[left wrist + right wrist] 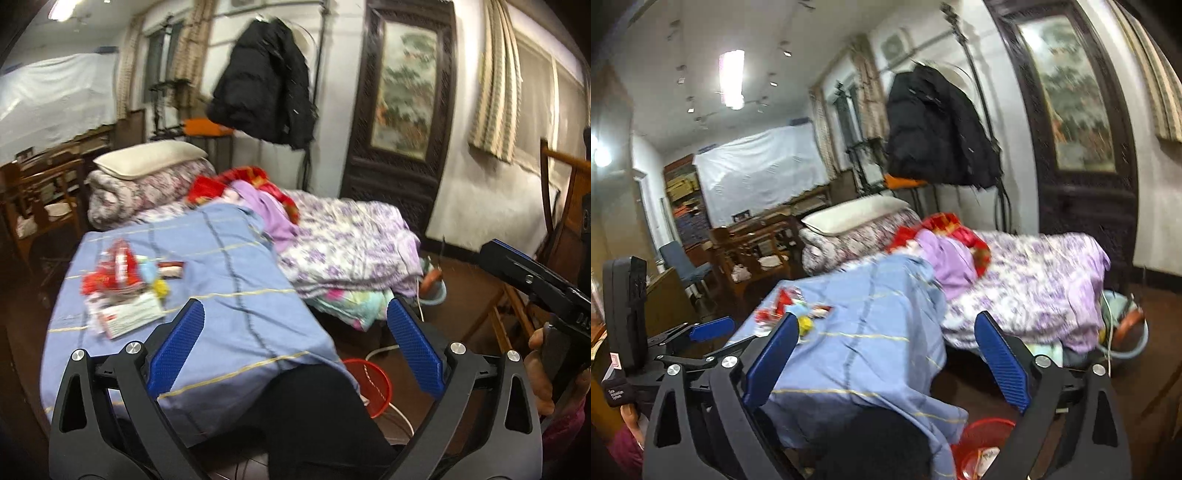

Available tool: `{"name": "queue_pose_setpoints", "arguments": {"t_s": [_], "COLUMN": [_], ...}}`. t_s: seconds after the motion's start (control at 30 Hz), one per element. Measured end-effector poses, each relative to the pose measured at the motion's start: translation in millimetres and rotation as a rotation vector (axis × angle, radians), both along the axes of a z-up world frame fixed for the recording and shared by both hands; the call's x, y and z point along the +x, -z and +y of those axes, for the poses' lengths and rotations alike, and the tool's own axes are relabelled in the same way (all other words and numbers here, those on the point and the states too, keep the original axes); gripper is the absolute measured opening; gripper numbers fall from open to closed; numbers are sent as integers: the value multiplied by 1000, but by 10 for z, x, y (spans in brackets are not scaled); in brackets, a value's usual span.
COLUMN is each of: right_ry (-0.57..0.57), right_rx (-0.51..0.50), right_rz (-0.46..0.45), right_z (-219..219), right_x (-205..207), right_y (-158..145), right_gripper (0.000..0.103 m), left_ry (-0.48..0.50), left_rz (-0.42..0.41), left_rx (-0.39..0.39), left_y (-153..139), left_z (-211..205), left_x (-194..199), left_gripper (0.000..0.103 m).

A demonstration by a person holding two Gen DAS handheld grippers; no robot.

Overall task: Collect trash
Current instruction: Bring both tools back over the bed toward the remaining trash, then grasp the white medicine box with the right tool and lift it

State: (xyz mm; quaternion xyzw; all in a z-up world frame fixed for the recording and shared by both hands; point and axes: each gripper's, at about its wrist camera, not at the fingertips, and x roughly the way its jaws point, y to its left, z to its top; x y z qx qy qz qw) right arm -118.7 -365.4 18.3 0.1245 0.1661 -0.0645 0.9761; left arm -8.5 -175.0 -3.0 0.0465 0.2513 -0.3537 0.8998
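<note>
A pile of trash (123,284), red and white wrappers with small yellow and blue bits, lies on the blue sheet (229,280) of the bed, at its left side. It also shows in the right wrist view (792,308). A red bin (371,384) stands on the floor by the bed's near corner, also seen low in the right wrist view (982,443). My left gripper (295,332) is open and empty, held above the bed's near end. My right gripper (886,350) is open and empty, to the right of the left one.
A purple floral quilt (354,240), folded bedding and a pillow (147,158) lie further up the bed. A black coat (266,85) hangs on a stand. Wooden chairs (37,199) stand left, another chair (561,206) right. A blue basin (1126,332) and white cables lie on the floor.
</note>
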Motion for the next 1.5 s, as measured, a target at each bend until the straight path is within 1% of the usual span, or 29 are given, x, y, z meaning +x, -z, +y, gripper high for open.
{"name": "queue_pose_setpoints", "arguments": {"t_s": [0.17,0.27,0.37,0.5,0.6,0.7,0.77,0.87,0.93,1.0,1.1,1.2,1.23,1.33,1.4,1.5], "right_ry": [-76,-125,-168,-218,-239,-258,-265,-280,-286,-286,-294,-318,-321,-308,-297,-264], "right_rx": [-12,-15,-36,-54,-50,-20,-2,27,22,7,-6,-32,-47,-83,-98,-121], "right_rz": [-28,-21,1,59,112,197,240,316,354,390,418,433,438,450,450,455], "right_z": [383,610,878,1145,1248,1318,1350,1392,1450,1514,1619,1812,1907,2112,2242,2386], "right_x": [-12,70,221,472,699,1052,1235,1552,1749,1972,2230,2501,2603,2836,2984,3172], "right_y": [-198,-259,-259,-131,13,254,392,646,788,932,1091,1190,1224,1317,1376,1463], "right_gripper": [97,97,97,97,97,97,97,97,97,97,97,97,97,97,97,97], "left_ry": [-94,-145,-209,-336,-394,-470,-509,-540,-554,-570,-605,-644,-656,-657,-654,-653], "left_rz": [-30,-24,-4,24,53,95,147,204,234,243,219,206,214,190,178,166], "left_rx": [-56,-77,-97,-113,-117,-82,-79,-89,-87,-71,-25,-7,-13,-39,-21,35], "left_y": [-109,-100,-35,66,208,460,683,961,1157,1303,1474,1587,1627,1635,1641,1653], "left_z": [578,882,1205,1609,1801,1967,2077,2163,2198,2186,2180,2225,2260,2295,2267,2206], "left_x": [-74,-13,95,365,589,837,1021,1191,1290,1344,1428,1485,1503,1468,1472,1480], "left_gripper": [96,96,96,96,96,96,96,96,96,96,96,96,96,96,96,96]}}
